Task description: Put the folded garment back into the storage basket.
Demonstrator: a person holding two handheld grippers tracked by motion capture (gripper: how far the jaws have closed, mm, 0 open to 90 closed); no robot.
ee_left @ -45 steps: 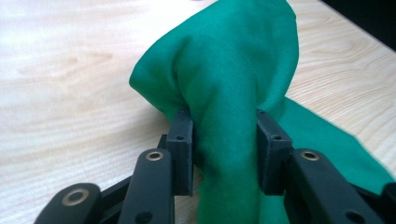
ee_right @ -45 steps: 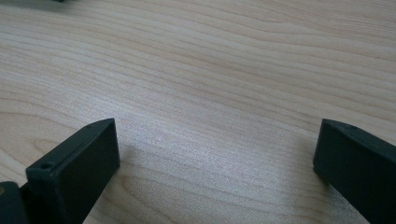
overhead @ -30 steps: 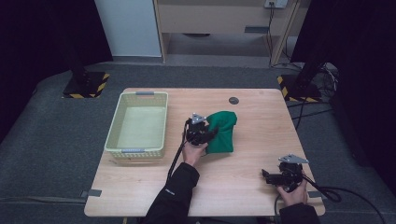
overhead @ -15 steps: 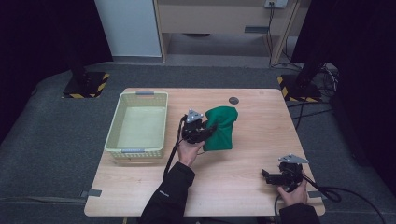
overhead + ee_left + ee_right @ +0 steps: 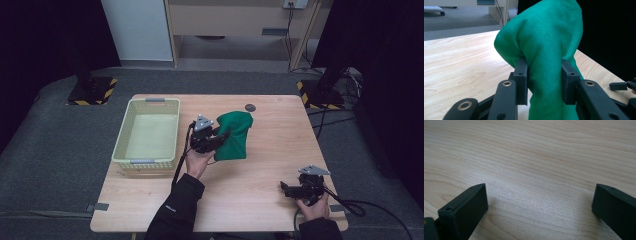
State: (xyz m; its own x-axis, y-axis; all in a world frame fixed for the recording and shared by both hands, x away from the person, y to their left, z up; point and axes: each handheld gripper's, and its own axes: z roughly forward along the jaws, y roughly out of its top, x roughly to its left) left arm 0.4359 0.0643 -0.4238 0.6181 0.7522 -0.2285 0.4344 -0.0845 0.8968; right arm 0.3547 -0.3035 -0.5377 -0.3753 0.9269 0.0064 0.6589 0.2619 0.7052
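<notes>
Left gripper (image 5: 544, 82) clamped on green cloth (image 5: 546, 42), centre frame, apparently lifted partly off worktop (image 5: 260, 190). Right gripper (image 5: 540, 207) parted wide, lower right, over bare wood.

No word, number or brand can be read anywhere. The sleeve (image 5: 172, 215) of the person's left arm, near the table's (image 5: 250, 200) front edge, carries a small white mark too tiny to make out. Beyond the table's far corners, two floor plates (image 5: 92, 92) bear yellow-and-black hazard stripes, a warning sign without lettering.
</notes>
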